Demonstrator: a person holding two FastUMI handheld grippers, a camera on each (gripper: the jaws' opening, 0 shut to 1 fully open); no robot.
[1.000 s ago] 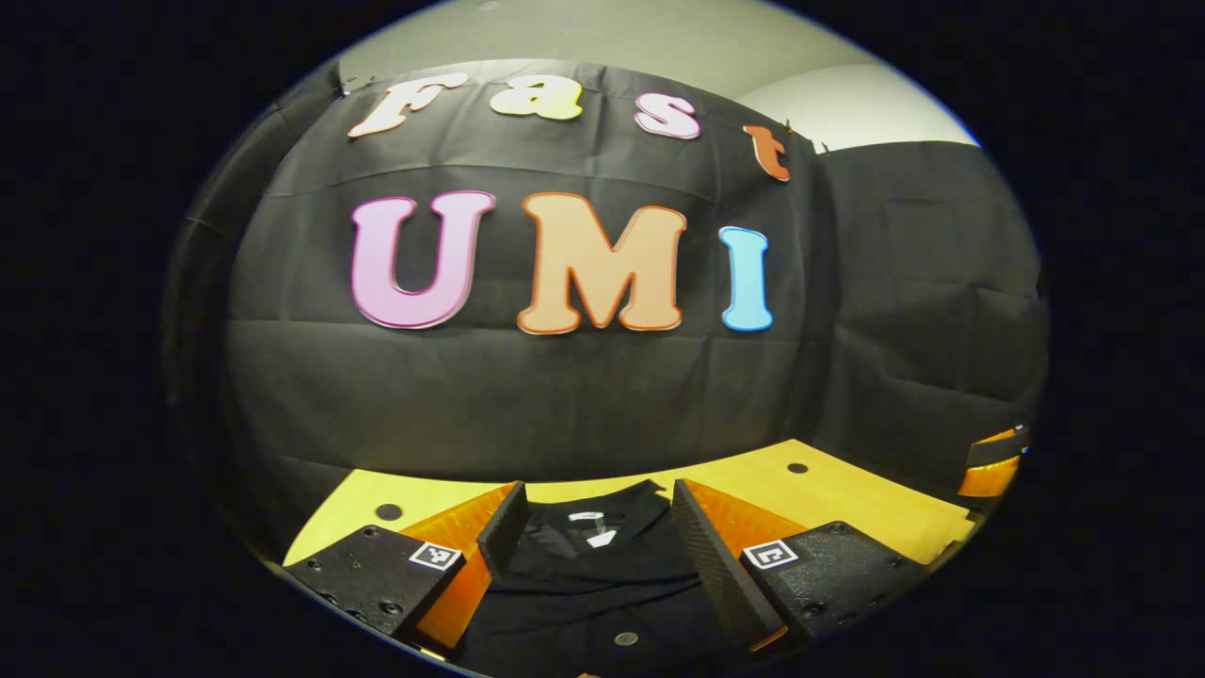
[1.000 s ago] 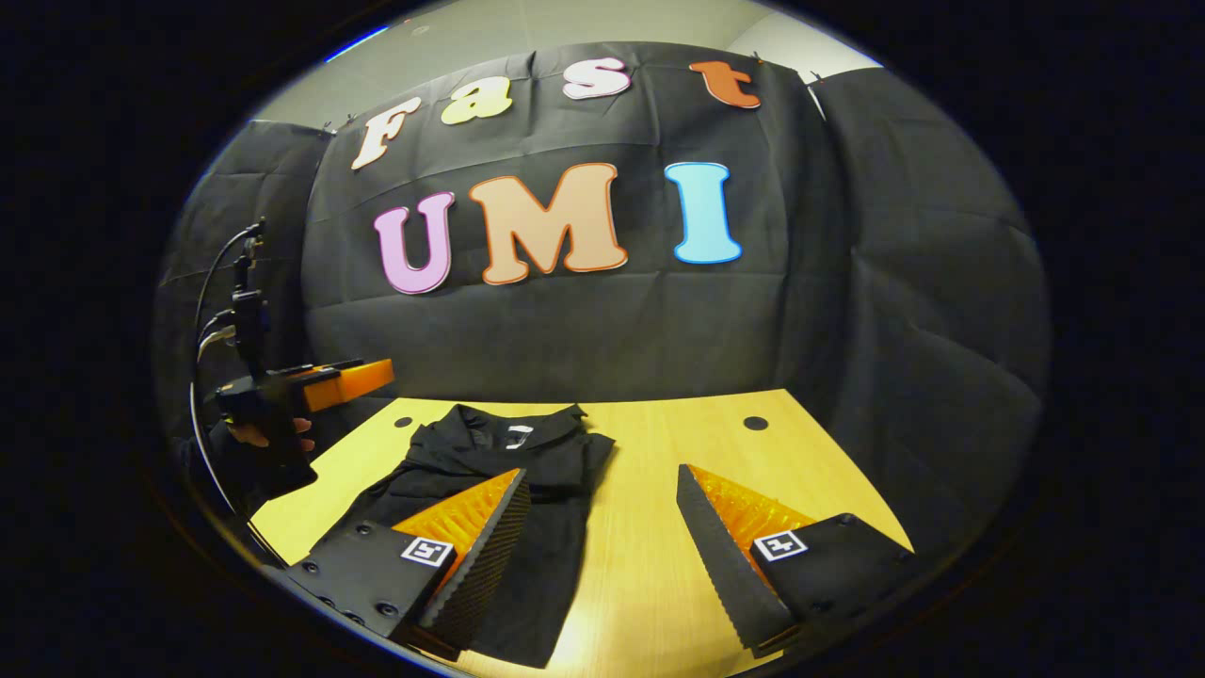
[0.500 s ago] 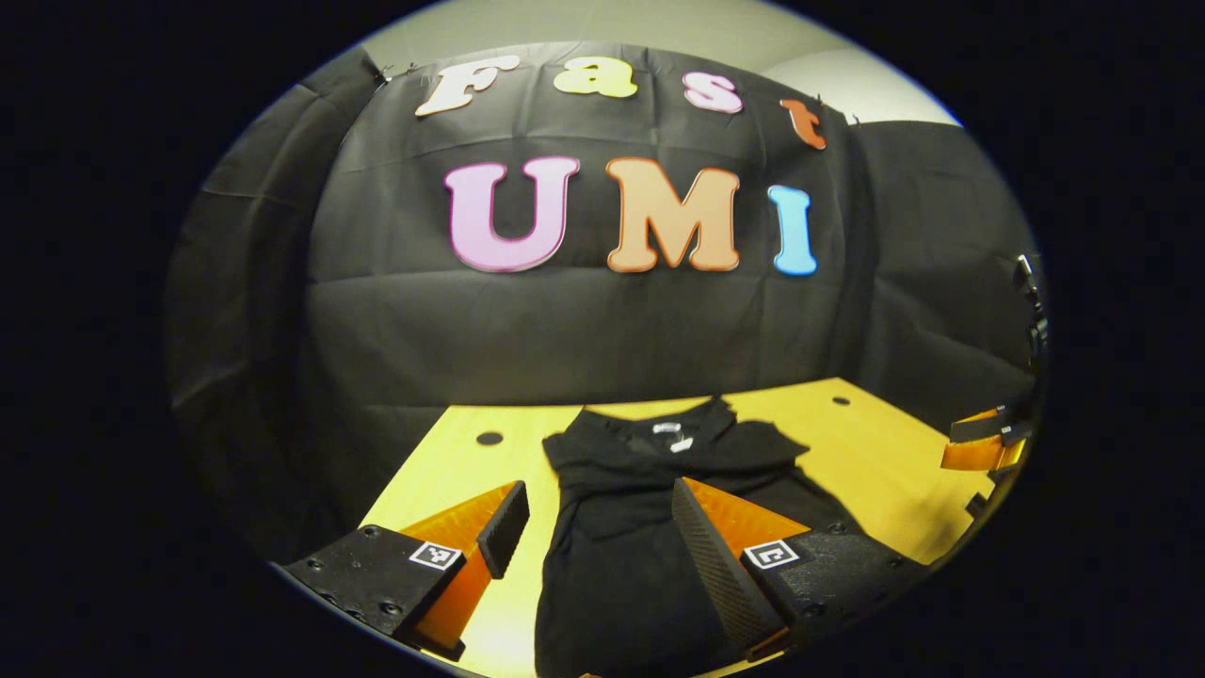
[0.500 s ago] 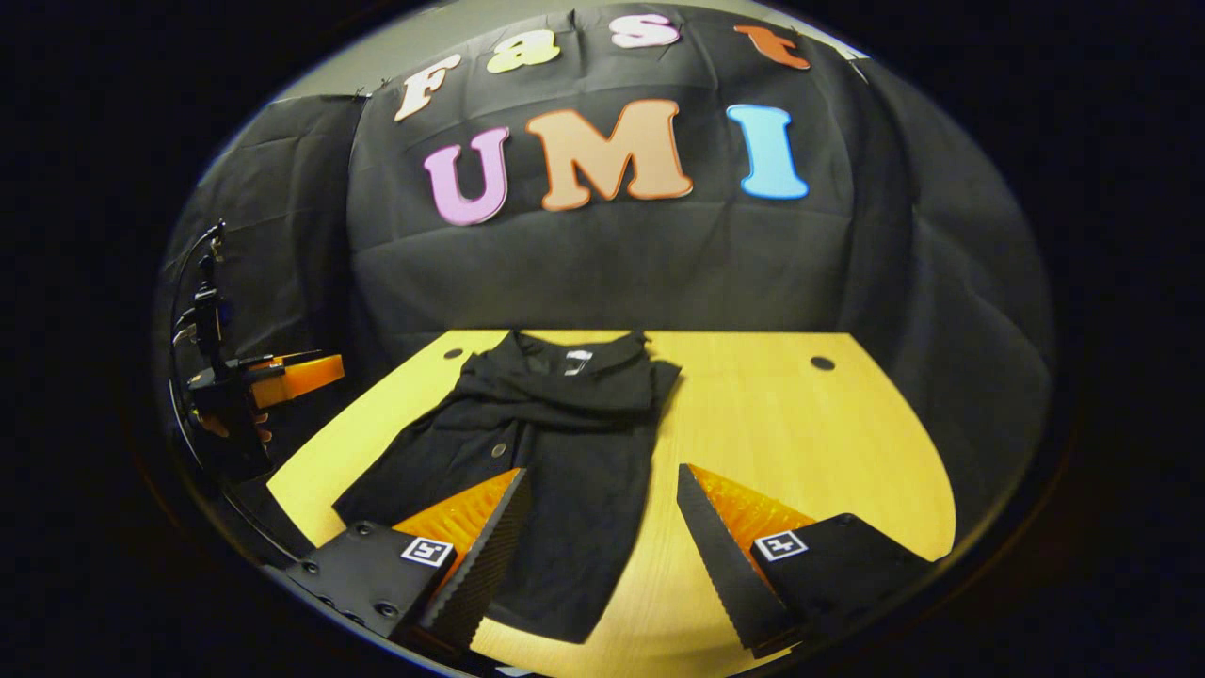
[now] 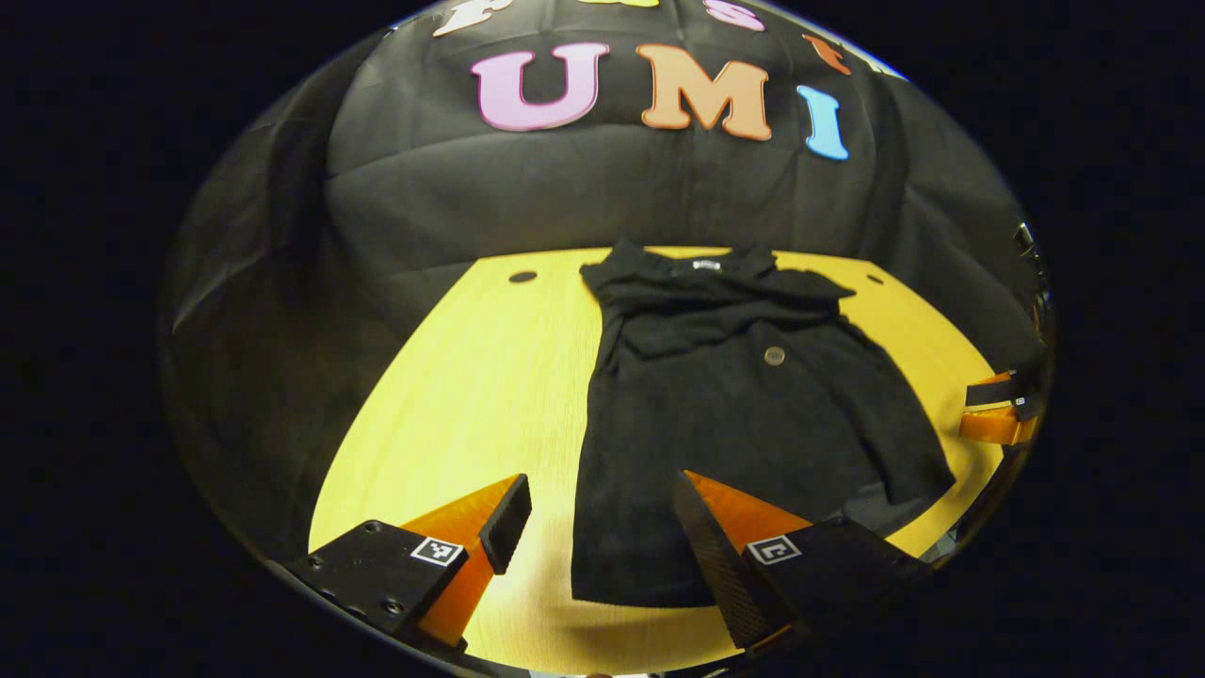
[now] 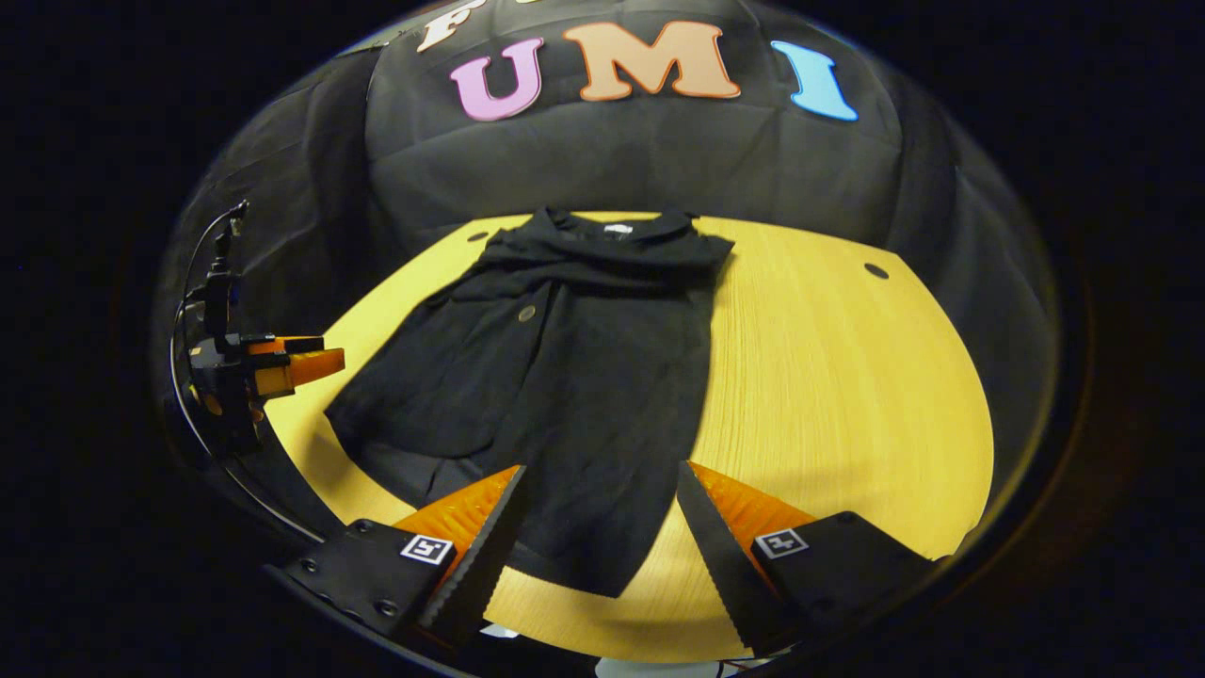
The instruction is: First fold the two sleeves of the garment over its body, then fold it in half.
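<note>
**Two sleeves folded, halving next**

We are holding both grippers, left point(image 5: 593, 527) and right point(image 6: 598, 527), wide apart and empty above the shirt's point(image 6: 574, 367) near hem. It is lying flat on the table point(image 6: 847, 377), sleeves crossing its chest. Next, we judge, gripping that hem and carrying it toward the collar point(image 6: 617, 226).

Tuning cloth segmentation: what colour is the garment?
Plain black garment, on a yellow wood table; clearest in right gripper view.

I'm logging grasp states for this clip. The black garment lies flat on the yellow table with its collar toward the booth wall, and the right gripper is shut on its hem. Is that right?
Not quite: the right gripper is open, its fingers spread apart above the hem of the garment, as the right gripper view shows. The garment does lie on the yellow table, collar toward the wall.
</note>
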